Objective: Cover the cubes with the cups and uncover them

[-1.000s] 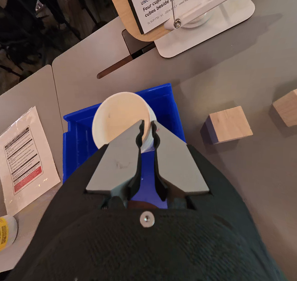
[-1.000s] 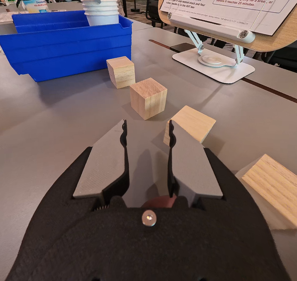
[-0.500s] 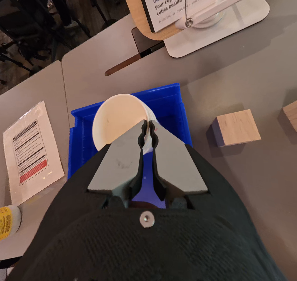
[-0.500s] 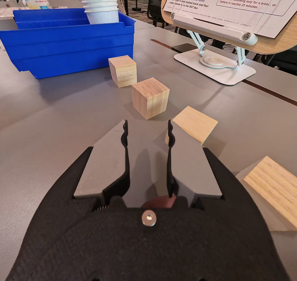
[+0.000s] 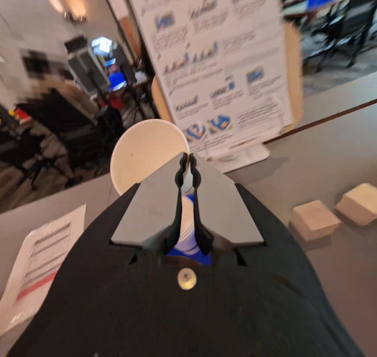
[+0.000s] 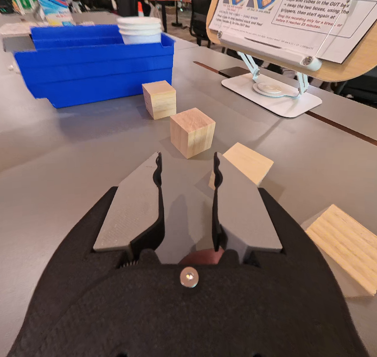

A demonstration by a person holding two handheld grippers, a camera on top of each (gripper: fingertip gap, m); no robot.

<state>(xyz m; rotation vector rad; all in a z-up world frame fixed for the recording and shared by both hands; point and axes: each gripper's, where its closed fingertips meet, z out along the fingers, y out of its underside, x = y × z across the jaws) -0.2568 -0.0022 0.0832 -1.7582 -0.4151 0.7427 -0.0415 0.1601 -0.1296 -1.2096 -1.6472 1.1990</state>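
bench (image 6: 81, 163): grey, seamed; dark slot near the stand
document stand (image 6: 271, 100): white base, wooden board with a printed sheet clipped on
blue bin (image 6: 91, 71): far left on the bench
laminated sheet (image 5: 40, 255): flat, bench's left edge
wipes canister (image 6: 53, 2): behind the bin
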